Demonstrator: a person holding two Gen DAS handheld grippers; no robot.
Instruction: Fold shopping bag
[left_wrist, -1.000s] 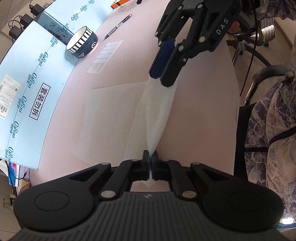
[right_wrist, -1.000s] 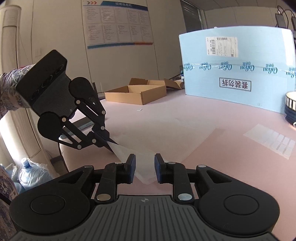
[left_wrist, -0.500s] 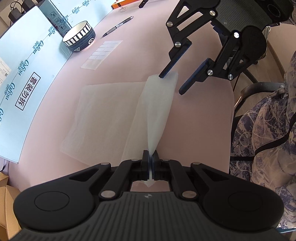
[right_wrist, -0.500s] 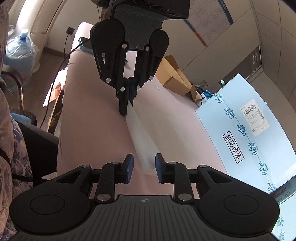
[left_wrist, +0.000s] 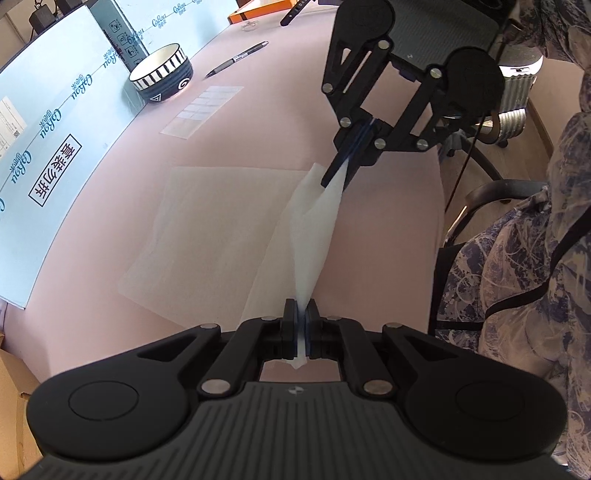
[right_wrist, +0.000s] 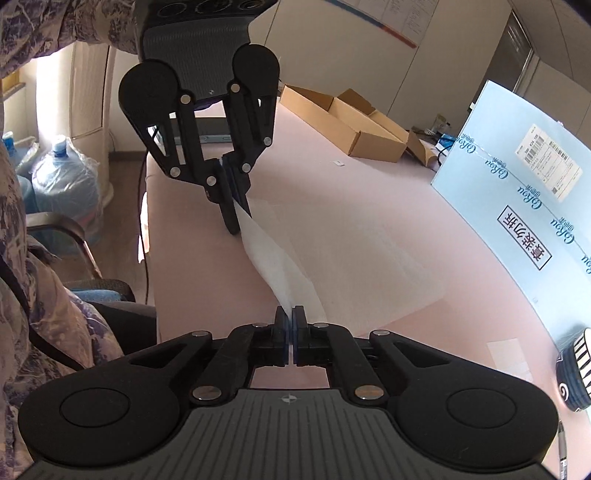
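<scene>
Desk (left_wrist: 388, 229), pink, carries everything; blue box (left_wrist: 55, 122) stands along its far edge, likely just clutter, well clear of the work. Bag (left_wrist: 221, 236), thin translucent white, lies flat mid-desk, except its near edge, which is lifted and stretched taut between the two grippers. That suggests a fold about to start: raise one long edge at both ends, then carry it over the flat part.

Left gripper (left_wrist: 302, 325) is clenched on one end of that edge, a small tail of film poking out behind the jaws. Right gripper (right_wrist: 289, 325) is clamped on the other end; the log has it just snapped closed, and the film runs straight into its jaws. Both tilt steeply down toward the desk, facing each other along the raised edge, with the left one seen in the right wrist view (right_wrist: 232, 206) and the right one in the left wrist view (left_wrist: 341, 164).

Bowl (left_wrist: 162, 74), sticker sheet (left_wrist: 201, 112) and pen (left_wrist: 236, 59) sit beyond the bag, not touching it.
</scene>
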